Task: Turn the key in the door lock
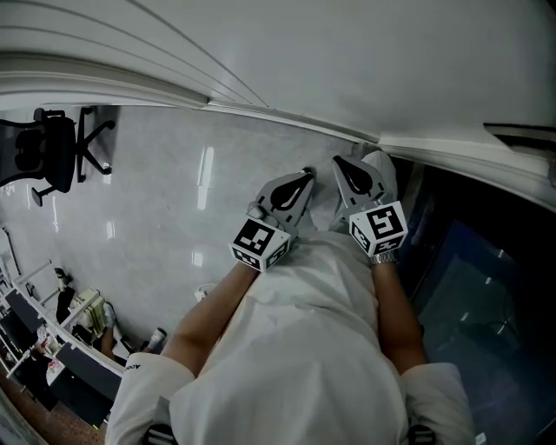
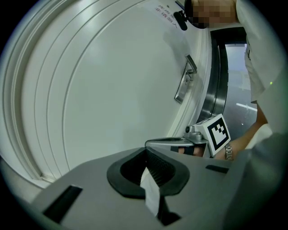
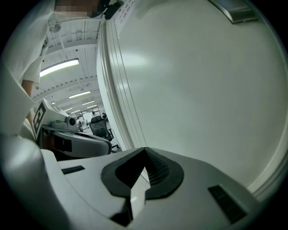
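A white door (image 1: 365, 61) fills the top of the head view. Its metal lever handle (image 2: 185, 83) shows up and to the right in the left gripper view, and a handle part (image 3: 236, 11) sits at the top edge of the right gripper view. No key or keyhole shows in any view. My left gripper (image 1: 304, 176) and right gripper (image 1: 341, 163) are side by side close to my body, both pointing at the door's lower part. The left gripper (image 2: 146, 155) is shut on nothing. So is the right gripper (image 3: 145, 152), which also appears in the left gripper view as the right gripper (image 2: 177, 143).
A glossy grey floor (image 1: 174, 217) spreads out to the left. A black office chair (image 1: 52, 152) stands on it at the far left, with desks and clutter (image 1: 52, 348) lower down. Right of the door is a dark glass panel (image 1: 486, 278).
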